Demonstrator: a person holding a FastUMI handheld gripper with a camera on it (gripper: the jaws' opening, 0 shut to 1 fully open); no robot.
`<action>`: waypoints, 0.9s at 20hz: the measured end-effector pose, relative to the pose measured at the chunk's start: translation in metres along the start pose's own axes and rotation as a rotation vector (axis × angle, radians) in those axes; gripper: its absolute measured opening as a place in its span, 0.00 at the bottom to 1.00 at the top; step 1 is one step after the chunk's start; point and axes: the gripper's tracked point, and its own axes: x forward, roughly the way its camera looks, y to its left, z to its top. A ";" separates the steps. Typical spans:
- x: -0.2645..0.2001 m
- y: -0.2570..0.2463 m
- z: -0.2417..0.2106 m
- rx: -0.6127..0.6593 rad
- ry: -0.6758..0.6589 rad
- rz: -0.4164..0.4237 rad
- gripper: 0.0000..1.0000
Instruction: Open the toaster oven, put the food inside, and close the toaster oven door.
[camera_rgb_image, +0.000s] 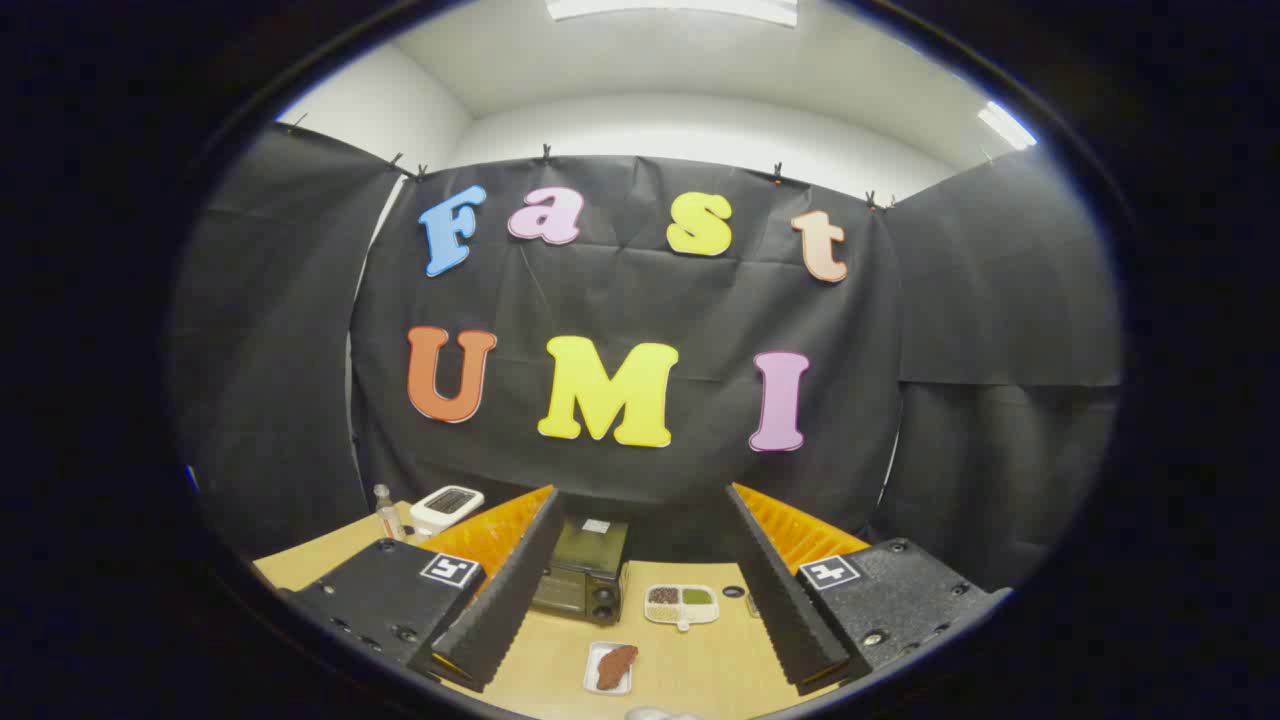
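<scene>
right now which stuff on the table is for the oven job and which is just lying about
For the job:
toaster oven, door closed
food on a small white tray
gripper, fingers open, holding nothing

Lying about:
divided dish
white scale
small bottle

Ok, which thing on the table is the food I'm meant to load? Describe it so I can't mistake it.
Start at the black toaster oven on the wooden table, seen between the open fingers of the hand-held gripper. Nearer than it lies a small white tray holding one reddish-brown piece of food. The other white dish, beside the oven, is divided into compartments.
</scene>
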 end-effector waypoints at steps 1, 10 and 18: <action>0.000 0.000 0.001 -0.002 0.000 -0.002 1.00; 0.011 0.005 -0.003 -0.018 0.002 -0.022 1.00; 0.062 0.055 -0.018 -0.028 -0.020 -0.034 1.00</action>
